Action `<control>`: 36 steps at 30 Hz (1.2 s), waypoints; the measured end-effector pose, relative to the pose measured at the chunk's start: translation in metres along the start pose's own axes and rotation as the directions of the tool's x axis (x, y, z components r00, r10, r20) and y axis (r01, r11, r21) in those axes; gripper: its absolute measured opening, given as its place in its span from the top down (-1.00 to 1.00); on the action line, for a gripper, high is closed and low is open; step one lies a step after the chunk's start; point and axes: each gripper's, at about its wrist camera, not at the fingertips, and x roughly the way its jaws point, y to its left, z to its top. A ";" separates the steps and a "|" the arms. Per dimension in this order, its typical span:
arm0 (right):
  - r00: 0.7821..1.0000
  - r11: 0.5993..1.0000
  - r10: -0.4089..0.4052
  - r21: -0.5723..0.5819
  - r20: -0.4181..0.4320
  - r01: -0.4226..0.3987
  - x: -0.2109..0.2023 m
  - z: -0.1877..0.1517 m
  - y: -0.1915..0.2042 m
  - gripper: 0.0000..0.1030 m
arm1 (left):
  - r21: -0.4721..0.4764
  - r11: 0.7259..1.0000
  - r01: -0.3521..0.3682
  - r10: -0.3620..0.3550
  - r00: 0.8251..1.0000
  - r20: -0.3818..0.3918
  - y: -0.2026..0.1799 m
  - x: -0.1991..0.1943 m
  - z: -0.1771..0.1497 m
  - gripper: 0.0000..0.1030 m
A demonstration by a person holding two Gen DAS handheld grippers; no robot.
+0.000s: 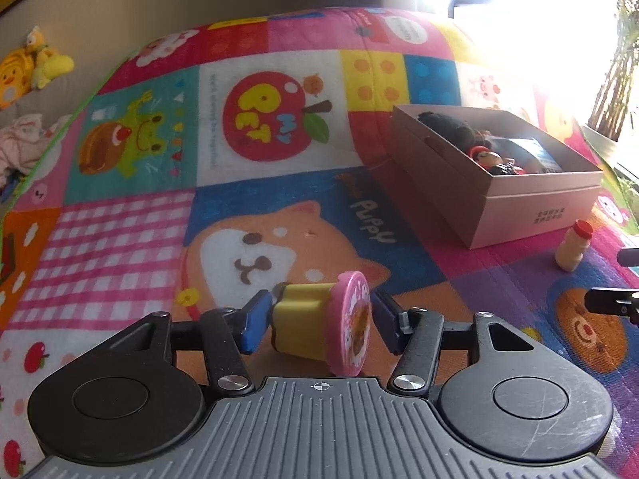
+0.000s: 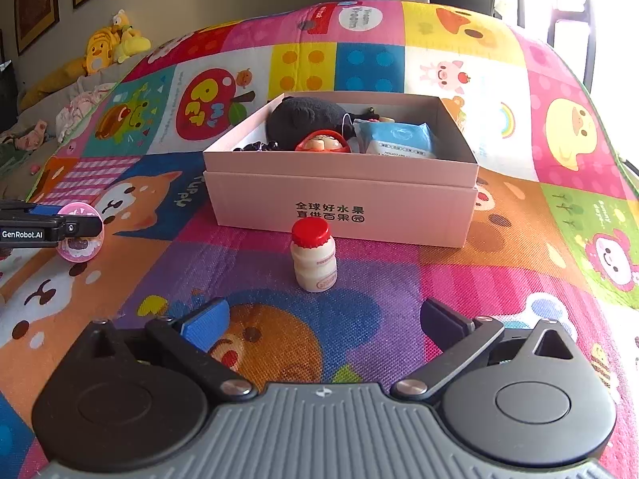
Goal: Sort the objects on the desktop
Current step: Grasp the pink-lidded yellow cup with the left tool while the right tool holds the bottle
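Note:
My left gripper is shut on a yellow pudding cup with a pink lid, held sideways just above the play mat; the cup's lid also shows in the right wrist view at the far left. A small white drink bottle with a red cap stands upright on the mat in front of the pink cardboard box. It also shows in the left wrist view, right of the box. My right gripper is open and empty, a short way before the bottle.
The box holds a black plush toy, a small doll and a blue wipes pack. The colourful play mat covers the whole surface. Yellow plush toys lie beyond its far left edge.

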 end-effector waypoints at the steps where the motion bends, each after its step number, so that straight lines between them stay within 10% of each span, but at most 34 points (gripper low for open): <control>1: 1.000 1.000 0.000 -0.001 -0.001 0.000 0.000 0.000 0.000 -1.00 | -0.013 0.999 0.035 -0.035 0.999 -0.007 -0.002 0.000 0.001 0.00; 8: 1.000 1.000 -0.004 -0.003 -0.014 0.004 0.002 0.000 0.001 -1.00 | -0.227 0.921 0.317 -0.334 0.942 -0.037 -0.012 0.005 0.011 0.08; 15: 1.000 1.000 -0.005 -0.002 -0.017 0.005 0.002 0.000 0.001 -1.00 | -0.352 0.903 0.245 -0.280 0.959 -0.052 0.017 0.019 0.003 -0.16; 25: 1.000 0.999 0.017 -0.028 -0.025 -0.018 0.006 0.003 0.005 -0.99 | -0.175 0.979 0.105 -0.112 0.993 -0.031 0.012 0.007 -0.006 -0.79; 36: 1.000 0.993 -0.023 -0.114 0.017 0.024 0.019 0.016 0.015 -0.25 | -0.016 0.995 0.099 -0.099 0.994 -0.043 -0.010 0.005 -0.012 -0.86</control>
